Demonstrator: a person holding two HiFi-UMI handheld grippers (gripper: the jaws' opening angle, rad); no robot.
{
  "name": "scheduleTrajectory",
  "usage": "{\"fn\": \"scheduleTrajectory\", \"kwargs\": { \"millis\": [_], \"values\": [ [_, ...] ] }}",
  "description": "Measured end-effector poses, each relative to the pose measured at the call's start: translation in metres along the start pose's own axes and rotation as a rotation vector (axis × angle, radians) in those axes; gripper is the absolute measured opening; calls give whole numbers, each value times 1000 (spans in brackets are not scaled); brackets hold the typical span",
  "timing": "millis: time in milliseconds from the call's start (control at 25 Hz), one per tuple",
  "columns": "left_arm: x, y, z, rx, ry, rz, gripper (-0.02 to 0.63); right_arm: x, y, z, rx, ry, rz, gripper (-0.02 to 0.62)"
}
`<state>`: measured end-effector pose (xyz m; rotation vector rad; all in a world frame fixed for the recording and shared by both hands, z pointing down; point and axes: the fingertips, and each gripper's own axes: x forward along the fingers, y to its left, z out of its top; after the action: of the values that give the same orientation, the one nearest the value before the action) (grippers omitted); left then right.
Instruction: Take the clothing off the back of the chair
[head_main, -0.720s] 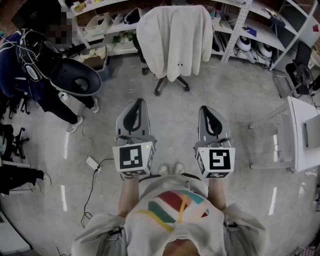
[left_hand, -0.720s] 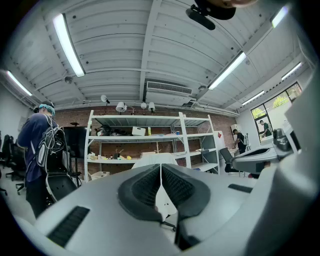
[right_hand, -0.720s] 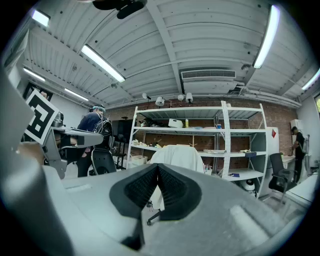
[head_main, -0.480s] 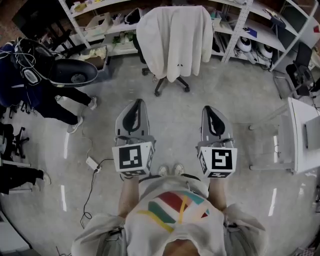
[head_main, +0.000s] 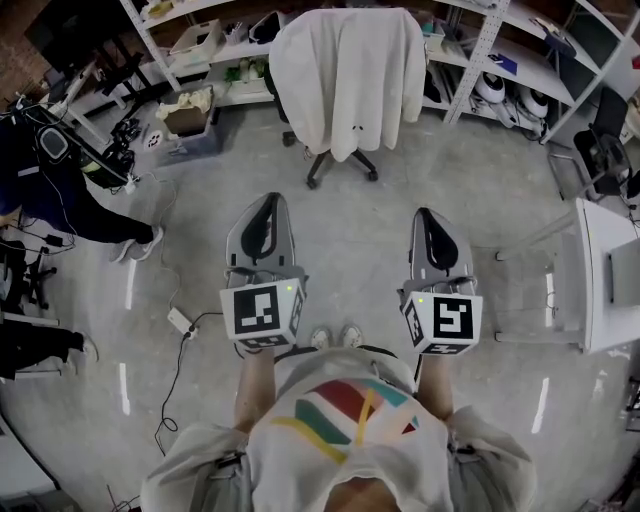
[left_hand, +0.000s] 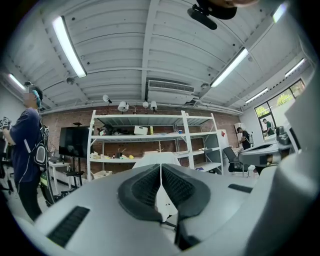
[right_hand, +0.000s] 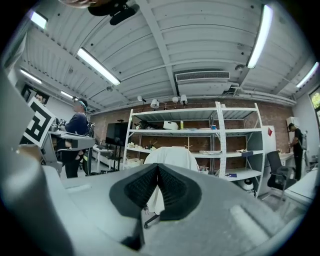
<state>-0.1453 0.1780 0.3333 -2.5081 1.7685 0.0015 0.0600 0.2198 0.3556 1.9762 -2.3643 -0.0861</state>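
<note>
A big white garment hangs over the back of an office chair. It covers the whole back and hangs down loose past the seat, with soft folds and two tiny dark dots near its bottom edge. The chair stands upright on black wheeled legs, close to the shelves.

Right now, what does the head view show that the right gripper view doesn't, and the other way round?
Head view only: the wearer's striped shirt, their shoes, and a white power strip on the floor.
Right gripper view only: the ceiling light strips, the air-conditioning unit, and the right gripper seen close up, jaws shut on nothing.
Both: the white garment draped over the chair, with metal shelving behind it.
</note>
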Motion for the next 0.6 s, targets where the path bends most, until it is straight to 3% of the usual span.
{"fn": "scheduleTrajectory", "kwargs": {
  "millis": [600],
  "values": [
    [15,-10,-11,-18,18,96,17,19,-31,-16,-12,27,84,5]
  ]
}}
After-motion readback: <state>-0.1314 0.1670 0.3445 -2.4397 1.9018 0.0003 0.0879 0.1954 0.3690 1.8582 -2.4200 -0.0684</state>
